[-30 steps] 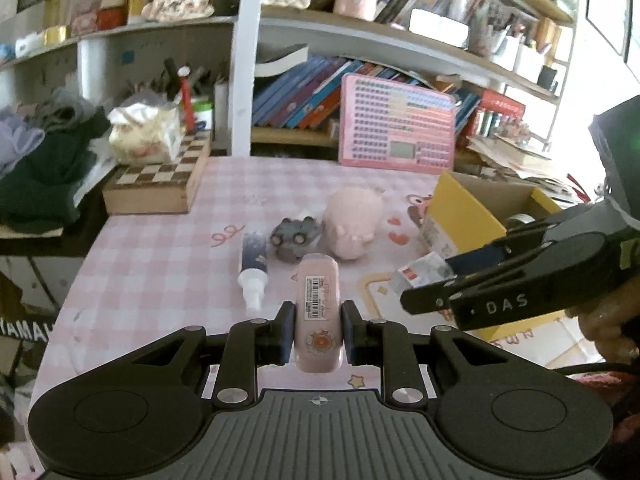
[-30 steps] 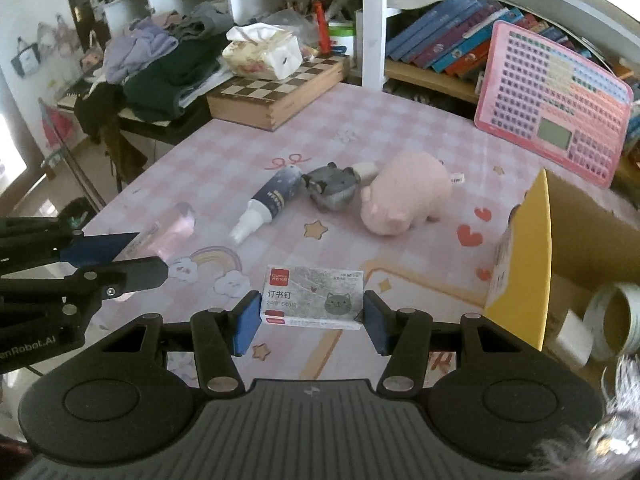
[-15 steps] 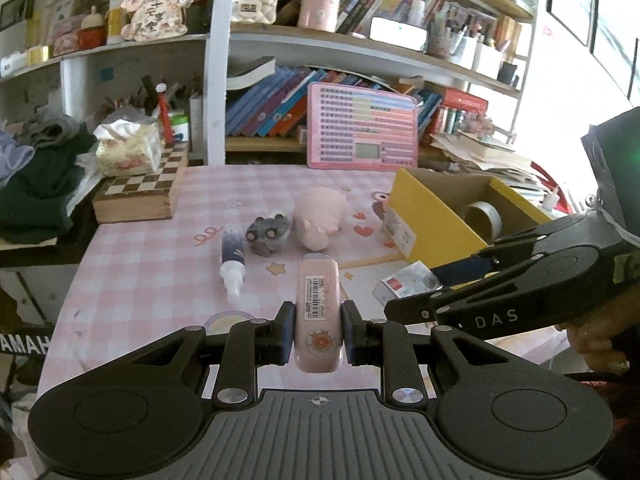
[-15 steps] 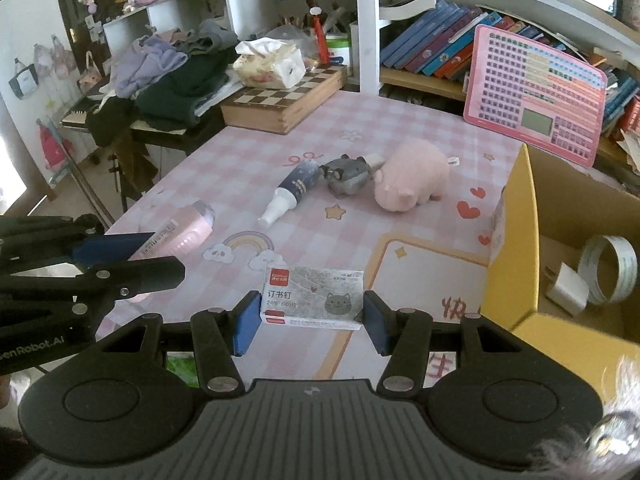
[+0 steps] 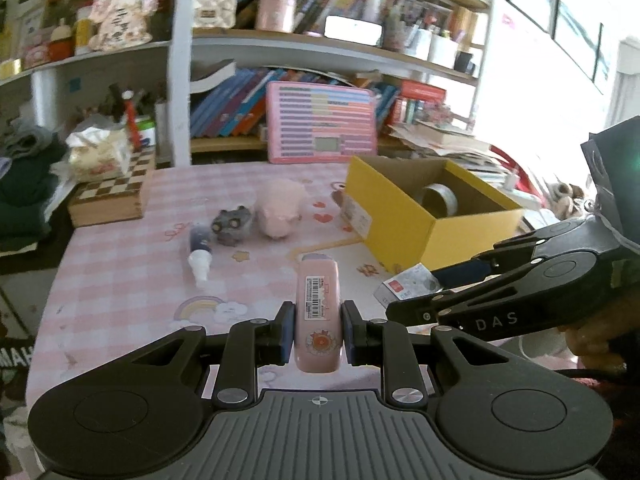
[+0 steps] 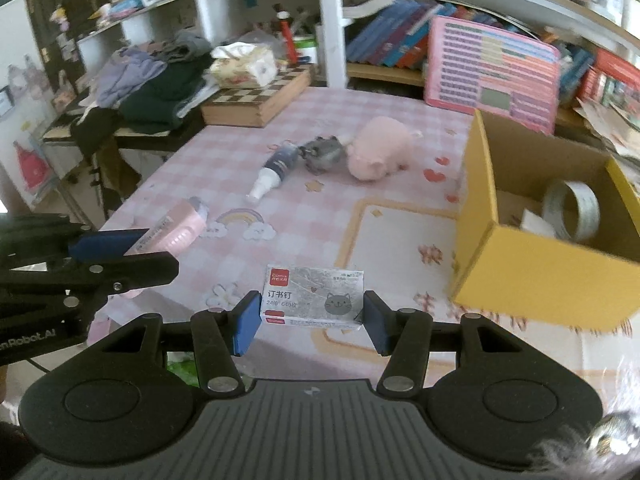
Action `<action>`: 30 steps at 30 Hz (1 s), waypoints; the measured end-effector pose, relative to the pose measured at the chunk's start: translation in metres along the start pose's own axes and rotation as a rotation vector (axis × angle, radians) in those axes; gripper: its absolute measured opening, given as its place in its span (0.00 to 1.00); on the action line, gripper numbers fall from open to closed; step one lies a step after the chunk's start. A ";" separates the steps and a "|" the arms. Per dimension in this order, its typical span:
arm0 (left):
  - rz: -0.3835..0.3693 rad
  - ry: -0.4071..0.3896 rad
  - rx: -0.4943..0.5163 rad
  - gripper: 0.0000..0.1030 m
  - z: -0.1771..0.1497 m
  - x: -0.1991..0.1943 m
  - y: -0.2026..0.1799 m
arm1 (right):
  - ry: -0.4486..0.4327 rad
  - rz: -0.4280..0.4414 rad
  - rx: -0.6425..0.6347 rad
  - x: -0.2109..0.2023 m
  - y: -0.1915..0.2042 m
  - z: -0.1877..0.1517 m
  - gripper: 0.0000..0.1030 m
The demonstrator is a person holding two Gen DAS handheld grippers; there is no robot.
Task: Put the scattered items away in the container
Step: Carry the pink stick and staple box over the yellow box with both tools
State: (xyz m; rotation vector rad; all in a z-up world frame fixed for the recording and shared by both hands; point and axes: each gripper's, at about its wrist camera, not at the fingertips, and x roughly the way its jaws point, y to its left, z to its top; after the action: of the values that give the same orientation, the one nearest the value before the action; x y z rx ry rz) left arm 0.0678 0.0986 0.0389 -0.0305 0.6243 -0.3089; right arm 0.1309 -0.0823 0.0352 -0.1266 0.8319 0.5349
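My left gripper (image 5: pixel 316 334) is shut on a pink case (image 5: pixel 318 312) with a barcode label, held above the table's front. My right gripper (image 6: pixel 310 322) is shut on a small staple box (image 6: pixel 314 296), also lifted. Each gripper shows in the other's view: the right gripper (image 5: pixel 404 294) with the staple box (image 5: pixel 408 286), the left gripper (image 6: pixel 132 250) with the pink case (image 6: pixel 172 232). The yellow cardboard box (image 5: pixel 400 220) (image 6: pixel 540 264) stands at the right and holds a tape roll (image 6: pixel 572 210). A pink plush pig (image 5: pixel 280 208), a grey toy (image 5: pixel 232 226) and a dark bottle (image 5: pixel 200 250) lie mid-table.
A chessboard box (image 5: pixel 112 196) with a tissue pack (image 5: pixel 100 152) sits at the back left. A pink keyboard toy (image 5: pixel 322 122) leans against the bookshelf behind. Clothes (image 6: pixel 148 84) are piled on a side table at the left. The pink checked tablecloth (image 5: pixel 120 280) ends at the left edge.
Both grippers have risen and pulled back from the table with their items still held. The yellow box's inside and its tape roll have come into fuller view.
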 end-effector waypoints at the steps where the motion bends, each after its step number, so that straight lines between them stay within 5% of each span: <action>1: -0.009 0.003 0.005 0.22 -0.001 0.001 -0.002 | 0.000 -0.007 0.011 -0.002 -0.001 -0.004 0.50; 30: -0.216 0.035 0.157 0.22 -0.001 0.017 -0.064 | -0.017 -0.188 0.225 -0.057 -0.042 -0.064 0.50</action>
State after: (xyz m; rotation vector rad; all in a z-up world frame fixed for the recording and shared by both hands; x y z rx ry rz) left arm 0.0625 0.0331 0.0360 0.0590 0.6306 -0.5674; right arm 0.0784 -0.1615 0.0296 0.0067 0.8478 0.2635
